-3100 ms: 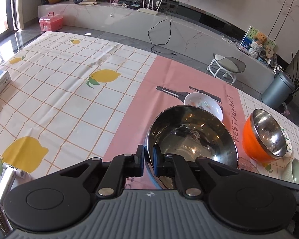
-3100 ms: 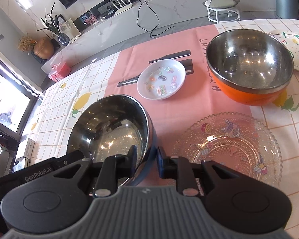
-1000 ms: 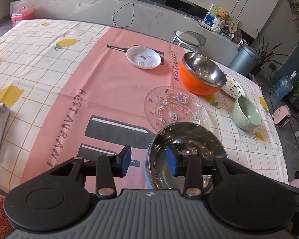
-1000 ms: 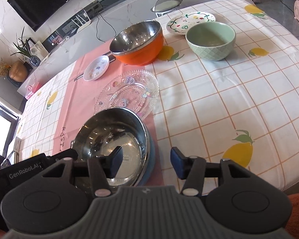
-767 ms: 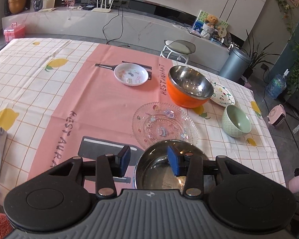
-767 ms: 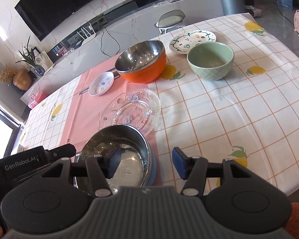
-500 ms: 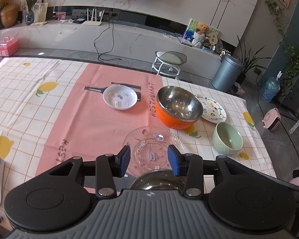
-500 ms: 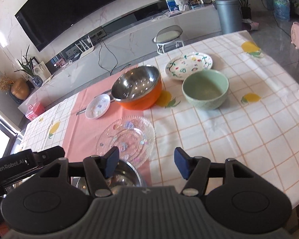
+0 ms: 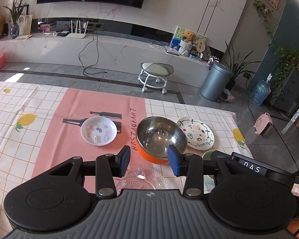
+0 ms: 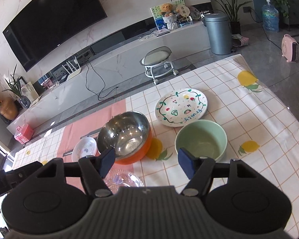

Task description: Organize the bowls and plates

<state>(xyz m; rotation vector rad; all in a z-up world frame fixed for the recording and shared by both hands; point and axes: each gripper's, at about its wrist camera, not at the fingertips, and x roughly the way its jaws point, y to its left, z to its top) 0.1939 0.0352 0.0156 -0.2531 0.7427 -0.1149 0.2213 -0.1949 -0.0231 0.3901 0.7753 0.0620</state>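
Now both grippers hold nothing: the left gripper (image 9: 149, 160) has its jaws half apart, and the right gripper (image 10: 146, 162) has just been opening, its jaws wide. Beyond the fingers stands the round orange bowl (image 9: 161, 139) with shiny steel inside; the ribbed glass plate (image 9: 142, 179) lies under them, the smooth green bowl (image 10: 201, 141) beyond the right fingertip.

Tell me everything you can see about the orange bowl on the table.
The orange bowl is round and deep, glossy orange outside with a shiny steel lining that mirrors the room. It is empty and stands upright on the tablecloth, at the edge of its pink part. The small white dish lies on one side, the fruit plate and green bowl on the other. Nothing grips it.
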